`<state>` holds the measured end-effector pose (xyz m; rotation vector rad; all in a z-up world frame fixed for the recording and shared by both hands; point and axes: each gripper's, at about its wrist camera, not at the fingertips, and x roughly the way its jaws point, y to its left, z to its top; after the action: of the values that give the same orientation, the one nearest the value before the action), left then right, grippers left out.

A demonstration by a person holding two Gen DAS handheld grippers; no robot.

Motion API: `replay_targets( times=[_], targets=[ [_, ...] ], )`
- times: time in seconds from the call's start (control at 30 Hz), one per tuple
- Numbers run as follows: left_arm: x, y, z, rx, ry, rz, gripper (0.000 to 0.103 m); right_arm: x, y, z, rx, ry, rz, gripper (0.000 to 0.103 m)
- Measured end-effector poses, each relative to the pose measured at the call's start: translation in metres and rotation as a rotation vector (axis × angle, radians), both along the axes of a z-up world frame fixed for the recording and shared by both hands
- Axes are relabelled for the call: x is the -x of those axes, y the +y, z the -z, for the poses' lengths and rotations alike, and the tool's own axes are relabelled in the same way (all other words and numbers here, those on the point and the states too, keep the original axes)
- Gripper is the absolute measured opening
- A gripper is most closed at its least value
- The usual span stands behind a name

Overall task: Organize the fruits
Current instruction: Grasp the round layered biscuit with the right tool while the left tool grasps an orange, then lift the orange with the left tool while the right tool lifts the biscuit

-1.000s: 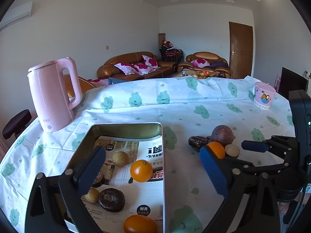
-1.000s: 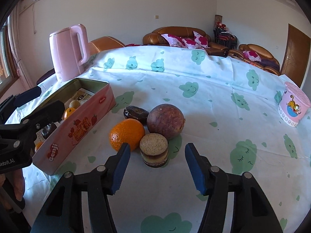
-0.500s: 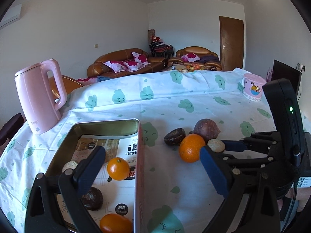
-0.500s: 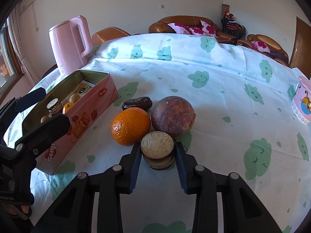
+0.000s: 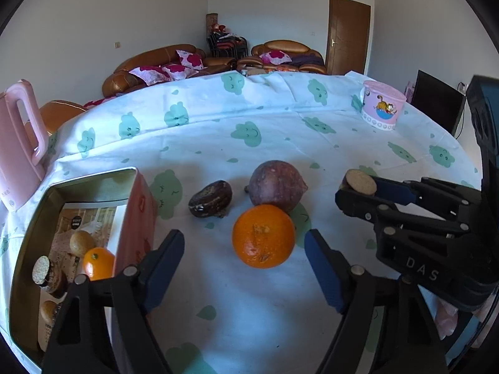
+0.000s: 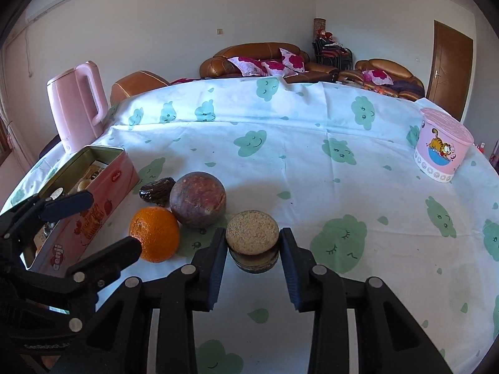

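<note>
My right gripper point(image 6: 253, 251) is shut on a small round brown piece with a tan cut top point(image 6: 252, 239), held just above the cloth; it also shows in the left wrist view point(image 5: 359, 182). My left gripper point(image 5: 244, 260) is open, its jaws either side of an orange point(image 5: 263, 236) on the table. Behind the orange lie a purple passion fruit point(image 5: 276, 185) and a dark date-like fruit point(image 5: 210, 198). A pink tin point(image 5: 134, 212) at the left holds a small orange point(image 5: 98, 263) and several brown fruits.
A pink kettle point(image 6: 78, 106) stands at the far left behind the tin. A pink cartoon cup point(image 6: 441, 145) stands at the far right. The table carries a white cloth with green clouds point(image 6: 312, 168). Sofas and a door are beyond.
The right gripper closed on the small brown piece and lifted it off the cloth. The left gripper swung right from over the tin and now straddles the orange.
</note>
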<state>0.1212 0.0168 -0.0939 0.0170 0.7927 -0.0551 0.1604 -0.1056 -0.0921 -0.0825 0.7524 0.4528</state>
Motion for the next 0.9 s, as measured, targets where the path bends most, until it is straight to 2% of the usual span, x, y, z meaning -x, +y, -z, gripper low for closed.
replay_targets(
  times=[0.1, 0.17, 0.23, 0.27, 0.47, 0.67, 0.9],
  targets=[
    [-0.008, -0.002, 0.006, 0.001, 0.028, -0.002, 0.073, -0.001, -0.004, 0.000, -0.015, 0.006, 0.011, 0.036],
    [-0.015, -0.001, 0.012, 0.019, 0.057, -0.004, 0.064, -0.002, -0.005, 0.001, -0.022, 0.012, 0.008, 0.036],
    [-0.023, 0.004, 0.019, 0.081, 0.107, 0.010, 0.056, -0.002, -0.004, 0.001, -0.025, 0.016, -0.002, 0.036],
    [-0.023, 0.007, 0.017, 0.101, 0.094, 0.004, 0.049, -0.002, -0.003, 0.001, -0.024, 0.018, -0.004, 0.036],
    [-0.017, 0.010, 0.012, 0.110, 0.048, -0.014, 0.048, -0.001, -0.002, 0.001, -0.029, 0.014, -0.023, 0.036],
    [-0.007, 0.004, 0.002, 0.054, -0.027, -0.012, 0.048, 0.005, -0.002, -0.002, -0.037, -0.014, -0.044, 0.036],
    [-0.004, 0.007, -0.002, 0.058, -0.054, -0.022, 0.048, 0.011, -0.001, -0.006, -0.050, -0.046, -0.068, 0.036]
  ],
)
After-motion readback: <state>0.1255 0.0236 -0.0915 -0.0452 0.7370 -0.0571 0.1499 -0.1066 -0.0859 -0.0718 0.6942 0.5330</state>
